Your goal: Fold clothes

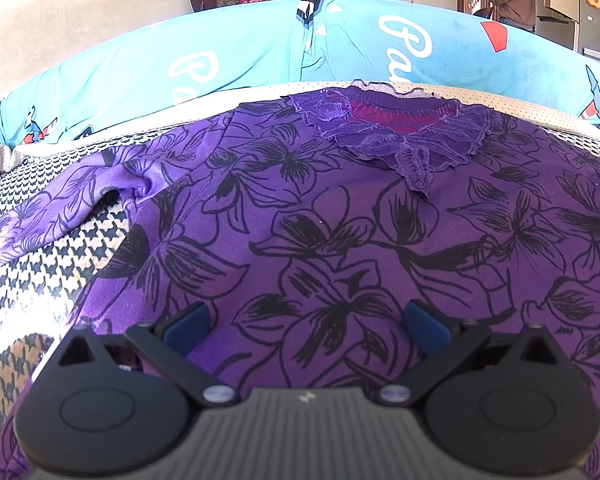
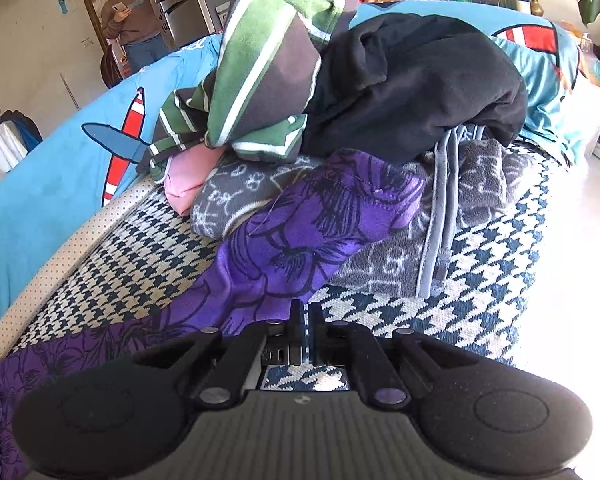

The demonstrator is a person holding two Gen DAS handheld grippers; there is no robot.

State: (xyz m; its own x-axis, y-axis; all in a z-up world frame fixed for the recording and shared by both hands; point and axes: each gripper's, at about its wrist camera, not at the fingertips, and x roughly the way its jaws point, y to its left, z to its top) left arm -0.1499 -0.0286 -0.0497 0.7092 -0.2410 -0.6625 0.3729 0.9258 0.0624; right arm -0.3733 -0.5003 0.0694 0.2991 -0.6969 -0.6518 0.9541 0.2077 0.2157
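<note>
Sleeve (image 2: 300,240) hem seemingly pinched by right gripper (image 2: 304,320); left gripper (image 1: 306,326) wide above blouse (image 1: 340,240).

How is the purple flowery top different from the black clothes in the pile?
The purple top is spread flat with black flowers printed on it; the black garment is plain and bunched in a heap. The purple top lies right on the checked cover, while the black garment sits on top of other clothes. The purple top has a lacy collar; the black garment shows none. Neither is folded yet.
</note>
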